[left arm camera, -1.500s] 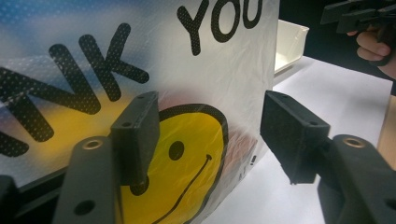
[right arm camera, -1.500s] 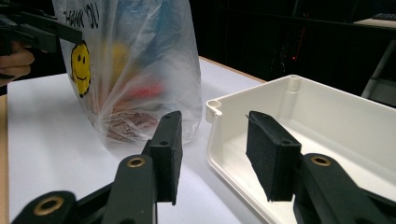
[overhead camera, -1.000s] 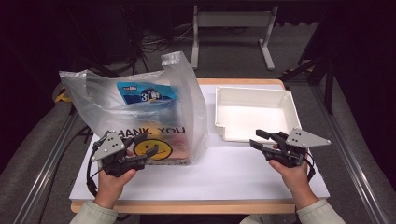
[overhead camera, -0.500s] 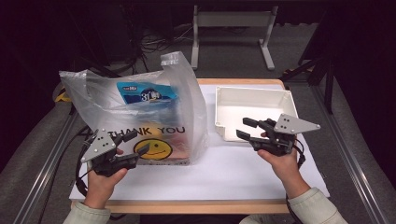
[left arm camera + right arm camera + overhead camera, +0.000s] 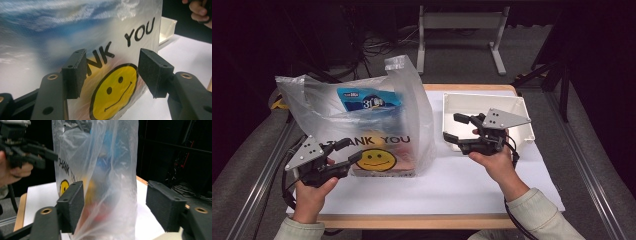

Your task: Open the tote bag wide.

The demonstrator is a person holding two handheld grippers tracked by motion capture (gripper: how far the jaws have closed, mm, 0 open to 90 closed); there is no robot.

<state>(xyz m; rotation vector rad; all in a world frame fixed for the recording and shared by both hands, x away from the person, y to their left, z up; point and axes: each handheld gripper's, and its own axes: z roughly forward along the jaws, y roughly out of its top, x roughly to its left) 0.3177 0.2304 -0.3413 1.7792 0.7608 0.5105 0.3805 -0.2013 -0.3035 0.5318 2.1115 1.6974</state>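
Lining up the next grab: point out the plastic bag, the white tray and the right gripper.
plastic bag [image 5: 412, 107], high view, clear side panel near the handle.
white tray [image 5: 477, 100], high view, far rim.
right gripper [image 5: 455, 126], high view, gap between its open jaws.

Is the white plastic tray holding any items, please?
No, the white plastic tray sits bare beside the translucent plastic bag in the high view.
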